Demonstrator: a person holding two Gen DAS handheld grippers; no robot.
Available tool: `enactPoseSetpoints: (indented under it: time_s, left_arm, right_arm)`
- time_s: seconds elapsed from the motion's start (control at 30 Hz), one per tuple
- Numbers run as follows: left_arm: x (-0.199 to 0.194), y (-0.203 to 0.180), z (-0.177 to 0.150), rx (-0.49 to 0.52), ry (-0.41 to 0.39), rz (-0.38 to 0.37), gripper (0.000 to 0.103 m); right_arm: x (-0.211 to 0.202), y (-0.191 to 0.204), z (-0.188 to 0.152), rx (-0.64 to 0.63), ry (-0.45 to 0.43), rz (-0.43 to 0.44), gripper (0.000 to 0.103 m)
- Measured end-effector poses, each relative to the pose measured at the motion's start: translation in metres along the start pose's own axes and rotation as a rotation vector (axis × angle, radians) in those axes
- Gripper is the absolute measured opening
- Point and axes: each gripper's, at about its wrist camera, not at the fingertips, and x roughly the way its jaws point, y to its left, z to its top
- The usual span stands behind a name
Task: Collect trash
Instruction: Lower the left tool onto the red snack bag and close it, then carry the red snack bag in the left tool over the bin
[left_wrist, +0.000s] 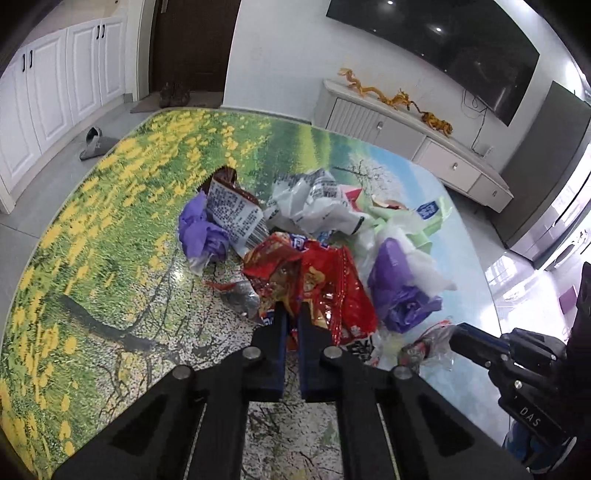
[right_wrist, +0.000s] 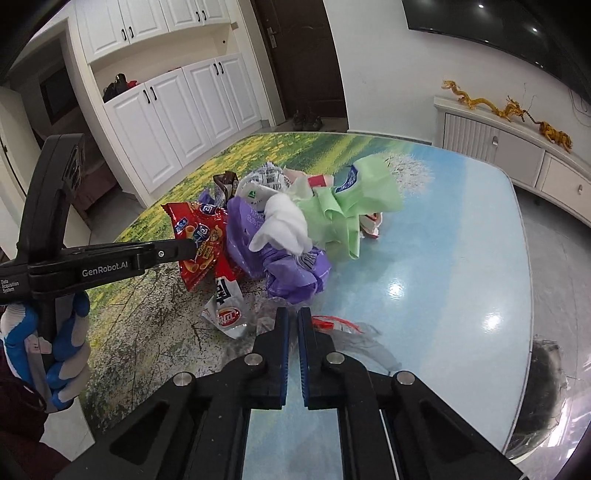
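Glossy and printed with a meadow and sky, the table (right_wrist: 461, 236) carries one heap of trash near its middle, with white cupboards (right_wrist: 192, 107) and a dark door (right_wrist: 303, 59) behind it. Take the red snack bag (left_wrist: 314, 280) as the landmark: a purple bag (left_wrist: 399, 295) lies just to its right, a white-printed wrapper (left_wrist: 236, 218) and a second purple bag (left_wrist: 201, 230) behind it to the left, crumpled white plastic (left_wrist: 314, 206) behind it, and pale green plastic (right_wrist: 354, 199) beyond the purple one.

The left gripper (left_wrist: 291, 310) has its tongs drawn narrow on the near edge of the red snack bag, foil showing in the slit between them. The right gripper (right_wrist: 293, 314) is likewise pinched to a slit, at the near side of the heap on a clear wrapper with red print (right_wrist: 332, 325) — it looks caught, though how much film the pads hold is hard to judge.

Both grips seem to sit on thin edges, so slick foil or film could slide out once lifted. Wrappers overlap, so pulling the red snack bag may drag neighbours off the heap or toward the table rim.

No bin shows in either view. The bottom of the heap is buried, and a dark smudge at the table's right edge (right_wrist: 546, 369) is too distorted to name.
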Motion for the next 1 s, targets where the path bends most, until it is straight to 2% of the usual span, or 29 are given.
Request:
enactPoseSetpoints:
  time_s: [0.23,0.47,0.6,0.77,1.0]
  left_arm:
    - [-0.045,-0.016,-0.001,0.041,-0.084,0.021,0.004]
    - [-0.077,-0.051,0.009,0.123,-0.15,-0.015,0.004]
    - [-0.072,-0.086,0.019,0.182,-0.147,-0.064,0.004]
    - [-0.051,-0.146,0.028,0.282,-0.105,-0.141,0.004]
    - [-0.005,-0.242,0.025,0.429,-0.008,-0.218,0.004]
  right_arm:
    - [-0.035,0.004,0.002,-0.01,-0.078,0.0,0.004]
    - [-0.074,-0.013,0.01,-0.002,-0.179,-0.096,0.004]
    - [-0.099,-0.039,0.008,0.017,-0.223,-0.203,0.004]
    - [-0.121,-0.084,0.002,0.07,-0.248,-0.319,0.004]
    - [-0.132,-0.146,-0.021,0.156,-0.237,-0.426,0.004]
